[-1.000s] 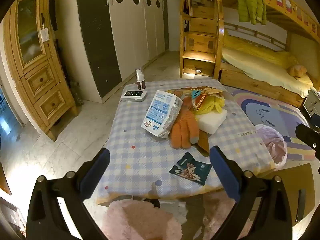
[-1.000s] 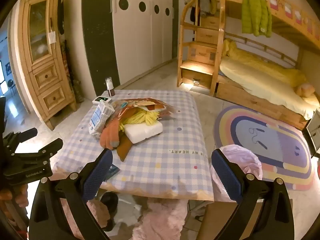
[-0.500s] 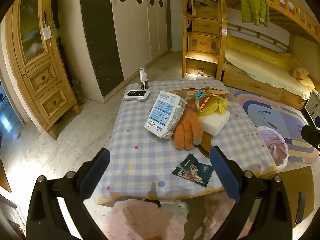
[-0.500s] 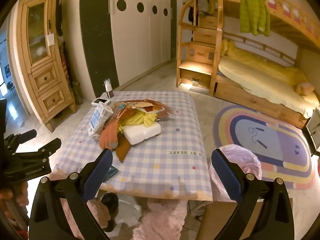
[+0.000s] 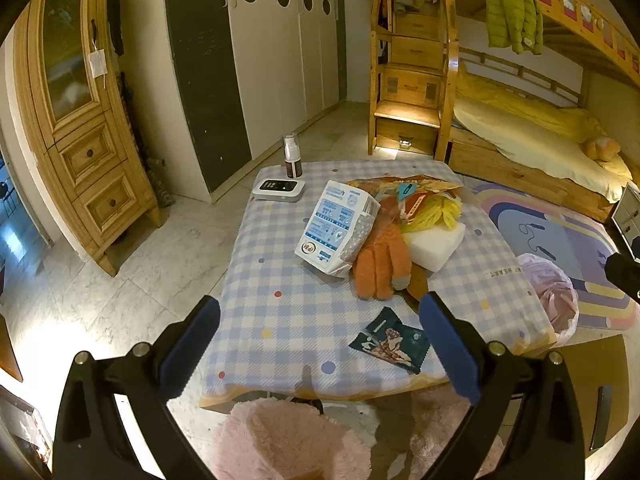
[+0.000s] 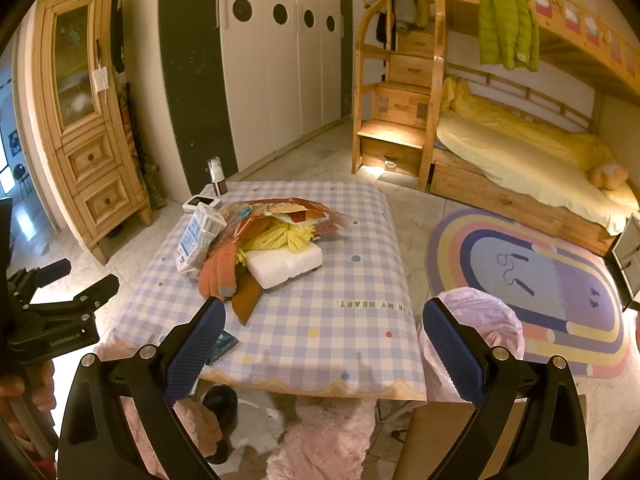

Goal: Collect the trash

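Checked cloth covers the counter [image 5: 280, 304], and a wooden bunk bed stands behind it. Both tongs hang in the air over the near edge. The left tongs [image 5: 320, 336] are spread wide and hold nothing. The right tongs [image 6: 324, 340] are spread wide too, and they are also bare.

Nearest the left tongs lies a dark snack wrapper [image 5: 390, 340], flat on the cloth by the near edge. It looks like the first bit of trash to grab. Because it is so thin and flat, the tongs could slide over it or pinch the cloth as well. Then the cloth might pull and the pile could shift.

Farther back sits that pile: a blue and white packet [image 5: 336, 228], an orange glove [image 5: 382, 268], a white foam block [image 5: 438, 244] and yellow stringy stuff [image 5: 434, 214]. The glove may not be trash, so grabbing it would be a mistake.

A pink bin bag [image 6: 476, 324] stands on the floor just beside the counter's right side. Its mouth is floppy, so a dropped wrapper could miss it and land on the floor.
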